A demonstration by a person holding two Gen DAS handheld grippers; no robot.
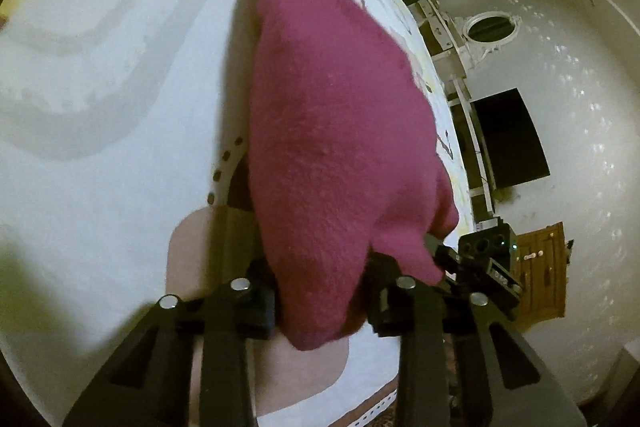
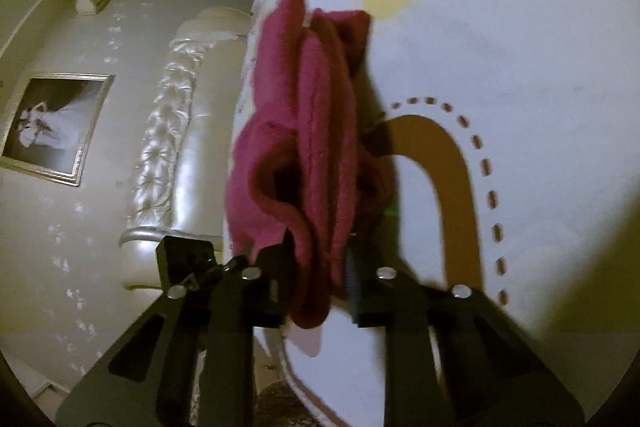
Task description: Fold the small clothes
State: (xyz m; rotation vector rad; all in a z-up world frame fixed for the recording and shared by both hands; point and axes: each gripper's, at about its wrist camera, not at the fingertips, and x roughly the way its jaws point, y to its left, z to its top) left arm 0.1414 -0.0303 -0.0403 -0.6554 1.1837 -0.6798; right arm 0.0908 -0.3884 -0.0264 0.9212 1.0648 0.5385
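Note:
A magenta fleece garment [image 1: 328, 131] hangs in the air above a white bed cover with pastel shapes [image 1: 104, 107]. My left gripper [image 1: 320, 299] is shut on one edge of it, and the cloth fills the middle of the left wrist view. My right gripper [image 2: 316, 287] is shut on another bunched edge of the same garment [image 2: 304, 147], which shows folds and an opening in the right wrist view. The other gripper's black body [image 1: 480, 259] shows just beyond the cloth, so both hold it close together.
The bed cover [image 2: 500, 47] carries brown and yellow patches and a dotted arc. A padded white headboard [image 2: 172, 131] and a framed picture [image 2: 56, 127] lie to the left. A dark screen [image 1: 508, 135] and a wooden cabinet [image 1: 540, 267] stand to the right.

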